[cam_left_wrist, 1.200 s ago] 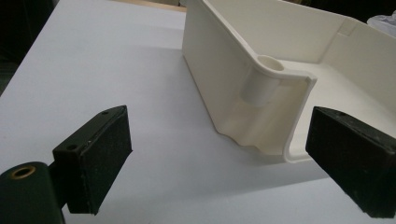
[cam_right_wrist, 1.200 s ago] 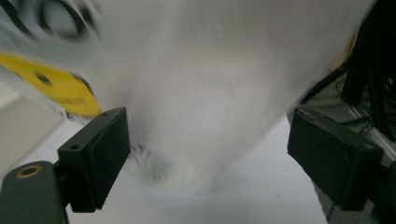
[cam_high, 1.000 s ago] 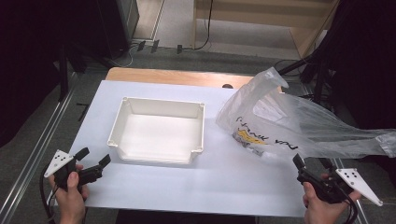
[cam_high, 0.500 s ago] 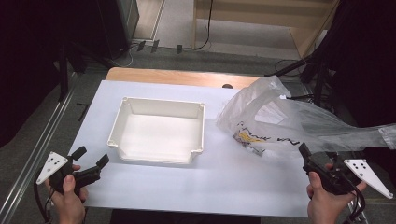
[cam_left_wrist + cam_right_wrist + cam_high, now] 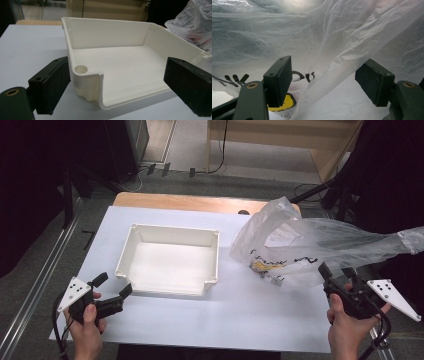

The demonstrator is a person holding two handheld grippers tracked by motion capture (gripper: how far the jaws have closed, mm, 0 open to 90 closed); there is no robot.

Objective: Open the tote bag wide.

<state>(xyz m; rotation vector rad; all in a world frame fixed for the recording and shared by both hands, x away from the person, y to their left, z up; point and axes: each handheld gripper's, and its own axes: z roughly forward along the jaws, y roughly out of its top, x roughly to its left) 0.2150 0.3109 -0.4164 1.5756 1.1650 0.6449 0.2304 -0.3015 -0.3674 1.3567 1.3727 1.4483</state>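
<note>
High view: white tray [image 5: 170, 265] mid-table [image 5: 240, 320], bag [image 5: 305, 247] at right, left tool [image 5: 112, 292] open near tray, right tool [image 5: 337, 272] at bag's edge; left tool view: jaws wide, flanking tray [image 5: 120, 62] corner; right tool view: jaws closing, bag [image 5: 324, 37] fold between, seemingly ungripped.

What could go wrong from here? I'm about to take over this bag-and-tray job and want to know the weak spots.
1. The right gripper has been closing around a thin fold of the plastic bag; the film could slip or tear.
2. The small items low in the bag might spill onto the table.
3. The left gripper, open at the white tray corner, could nudge it.
</note>
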